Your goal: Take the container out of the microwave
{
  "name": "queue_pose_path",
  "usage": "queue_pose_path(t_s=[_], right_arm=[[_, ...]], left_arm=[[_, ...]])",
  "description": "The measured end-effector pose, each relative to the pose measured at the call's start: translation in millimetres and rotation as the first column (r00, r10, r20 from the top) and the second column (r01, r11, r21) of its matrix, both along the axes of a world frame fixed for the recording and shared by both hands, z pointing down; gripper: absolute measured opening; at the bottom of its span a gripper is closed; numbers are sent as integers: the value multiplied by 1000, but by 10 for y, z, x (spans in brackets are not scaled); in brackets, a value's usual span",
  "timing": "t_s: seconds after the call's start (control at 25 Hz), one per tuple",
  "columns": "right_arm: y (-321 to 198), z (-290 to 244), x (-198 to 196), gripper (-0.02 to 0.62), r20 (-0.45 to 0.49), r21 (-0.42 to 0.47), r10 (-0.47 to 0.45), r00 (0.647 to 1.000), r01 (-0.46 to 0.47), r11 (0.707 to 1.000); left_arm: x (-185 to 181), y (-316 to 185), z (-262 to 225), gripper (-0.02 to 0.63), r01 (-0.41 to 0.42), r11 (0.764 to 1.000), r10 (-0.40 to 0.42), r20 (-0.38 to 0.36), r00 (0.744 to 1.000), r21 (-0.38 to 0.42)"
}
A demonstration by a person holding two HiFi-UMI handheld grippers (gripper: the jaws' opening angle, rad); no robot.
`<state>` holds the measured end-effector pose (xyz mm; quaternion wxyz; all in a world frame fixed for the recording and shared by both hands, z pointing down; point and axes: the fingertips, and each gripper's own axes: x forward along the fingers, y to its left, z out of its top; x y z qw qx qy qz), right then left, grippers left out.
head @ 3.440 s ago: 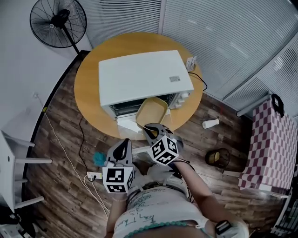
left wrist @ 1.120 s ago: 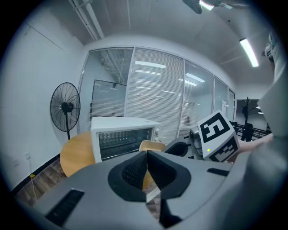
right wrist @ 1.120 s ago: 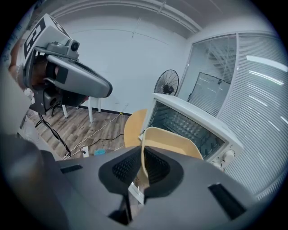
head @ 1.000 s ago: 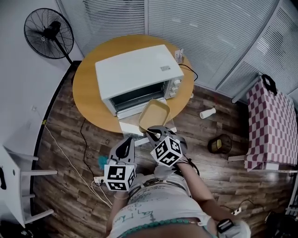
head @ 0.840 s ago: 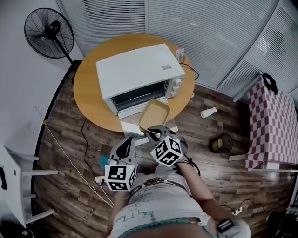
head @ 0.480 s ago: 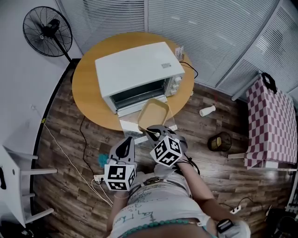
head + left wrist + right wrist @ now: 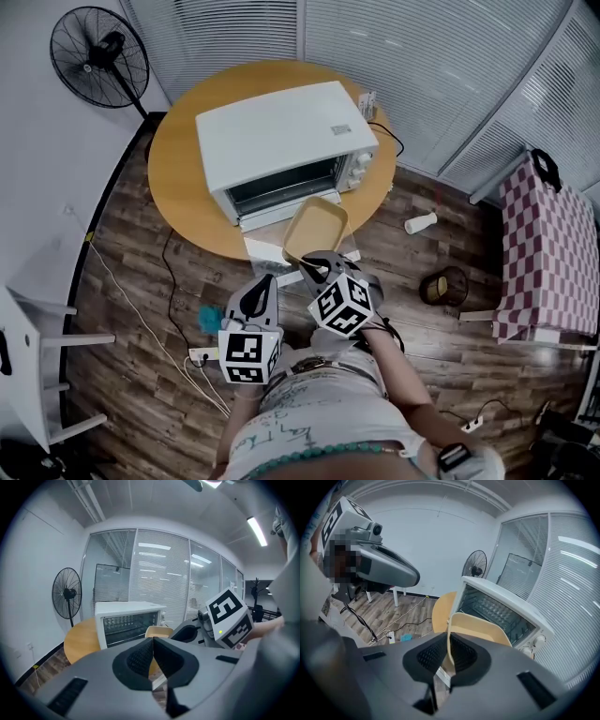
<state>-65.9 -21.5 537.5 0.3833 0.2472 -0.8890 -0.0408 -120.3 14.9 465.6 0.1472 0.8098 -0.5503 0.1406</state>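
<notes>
Container (image 7: 316, 228) outside microwave (image 7: 281, 131), just in front of its open mouth, above lowered door (image 7: 265, 249). Right gripper (image 7: 447, 654) clamped on container's near rim, jaws narrow, thin wall pinched between pads. Left gripper (image 7: 153, 657) jaws pressed together, nothing between them; sits farther from microwave than right gripper. Microwave stands on round table (image 7: 178, 192).

microwave (image 7: 281, 141) cavity open, container (image 7: 316, 230) just before it
</notes>
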Motion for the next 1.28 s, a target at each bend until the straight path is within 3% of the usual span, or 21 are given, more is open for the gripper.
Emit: queue_pose_path(t_s=[1.28], right_arm=[[20,-72,-39,12,1,-8,-14,1000,14,1000]], left_arm=[[29,-26,150,15,-17,999,17,-16,1000,-44]])
